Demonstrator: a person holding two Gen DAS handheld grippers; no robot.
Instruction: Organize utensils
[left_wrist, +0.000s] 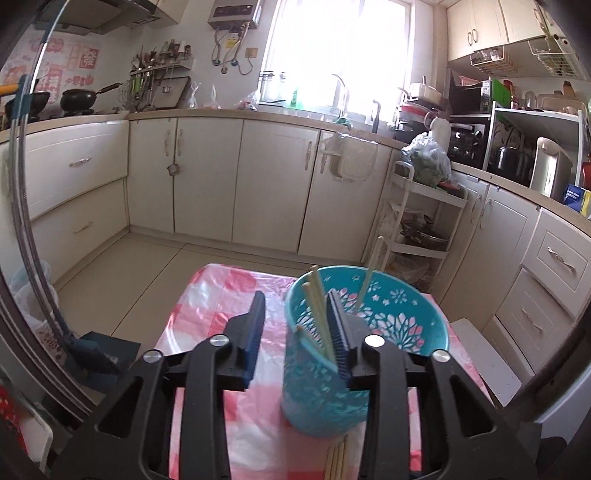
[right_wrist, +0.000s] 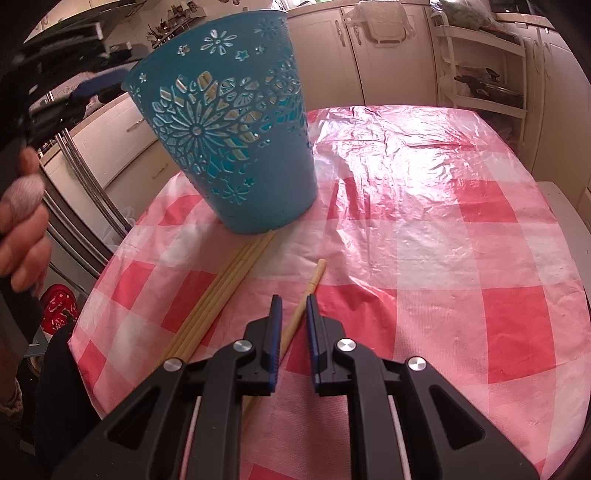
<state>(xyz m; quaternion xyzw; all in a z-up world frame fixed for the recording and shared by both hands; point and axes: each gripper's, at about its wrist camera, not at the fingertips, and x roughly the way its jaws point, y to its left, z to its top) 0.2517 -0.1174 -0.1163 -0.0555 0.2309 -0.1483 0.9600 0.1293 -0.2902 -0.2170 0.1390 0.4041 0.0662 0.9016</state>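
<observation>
The table (right_wrist: 424, 221), covered in a red-and-white checked plastic cloth, carries the work; kitchen cabinets (left_wrist: 207, 177) stand beyond it. On its left part stands the teal cut-out holder (right_wrist: 236, 140), upright, with several chopsticks (left_wrist: 317, 310) already leaning inside it. The left gripper (left_wrist: 297, 325) sits at the holder's rim with its jaws partly open: one finger is inside the holder beside the standing sticks, the other outside to the left, and nothing is clamped between them. A bundle of loose chopsticks (right_wrist: 221, 291) lies on the cloth, far ends touching the holder's base. Just right of the bundle lies a single chopstick (right_wrist: 306, 295), apart from the rest. The right gripper (right_wrist: 294, 310) straddles this single stick, jaws narrowed to a small gap; the stick lies against the left pad, and whether the right pad bears on it cannot be told. Risks, as judged: a one-sided pinch may let the thin stick roll or pivot out on lifting; the left finger inside the rim may tip the light holder if withdrawn sideways; the slick cloth may let either slide.
</observation>
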